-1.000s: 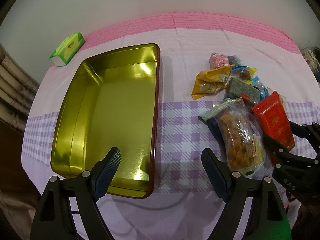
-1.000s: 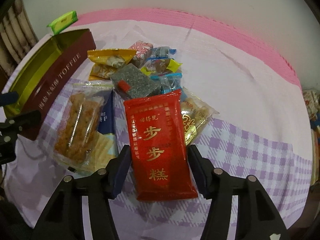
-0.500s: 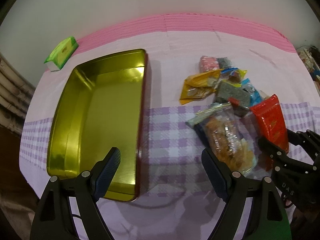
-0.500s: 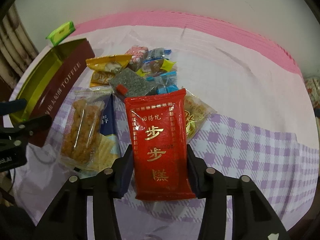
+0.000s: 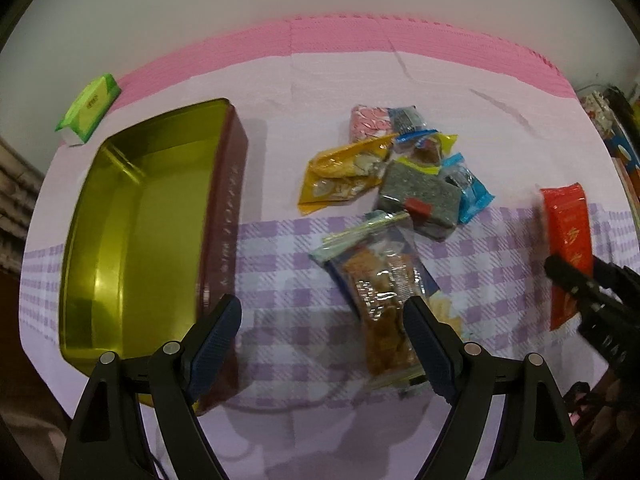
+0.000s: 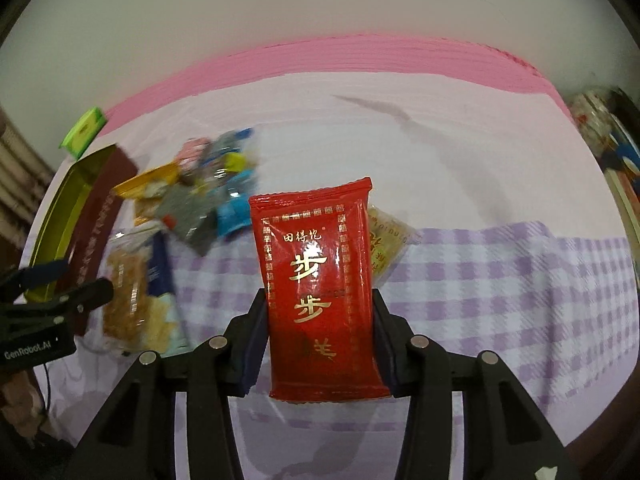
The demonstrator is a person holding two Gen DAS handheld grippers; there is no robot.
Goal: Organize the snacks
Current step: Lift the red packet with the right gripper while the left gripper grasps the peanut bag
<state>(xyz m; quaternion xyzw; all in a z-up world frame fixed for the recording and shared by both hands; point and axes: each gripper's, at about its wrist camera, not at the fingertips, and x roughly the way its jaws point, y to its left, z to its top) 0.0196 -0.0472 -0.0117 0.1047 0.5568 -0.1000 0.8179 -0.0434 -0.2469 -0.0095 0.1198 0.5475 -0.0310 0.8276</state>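
Observation:
My right gripper (image 6: 320, 316) is shut on a red snack packet with gold characters (image 6: 318, 276) and holds it lifted above the cloth; it also shows in the left wrist view (image 5: 568, 232). My left gripper (image 5: 322, 336) is open and empty, low over the cloth between the gold tin (image 5: 136, 224) and a clear bag of fried snacks (image 5: 380, 300). A pile of small snacks lies behind: a yellow packet (image 5: 344, 174), a grey block packet (image 5: 420, 196), a blue packet (image 5: 470, 190) and a pink one (image 5: 368, 122). The tin's inside is bare.
A green tissue pack (image 5: 90, 106) lies at the far left by the pink cloth border. A pale gold-printed packet (image 6: 384, 248) lies under the lifted red one. Cluttered items (image 5: 608, 120) stand off the table's right edge.
My right gripper closed on the red packet and lifted it off the pile, away to the right. My left gripper shifted right, so the tin now sits further left in its view.

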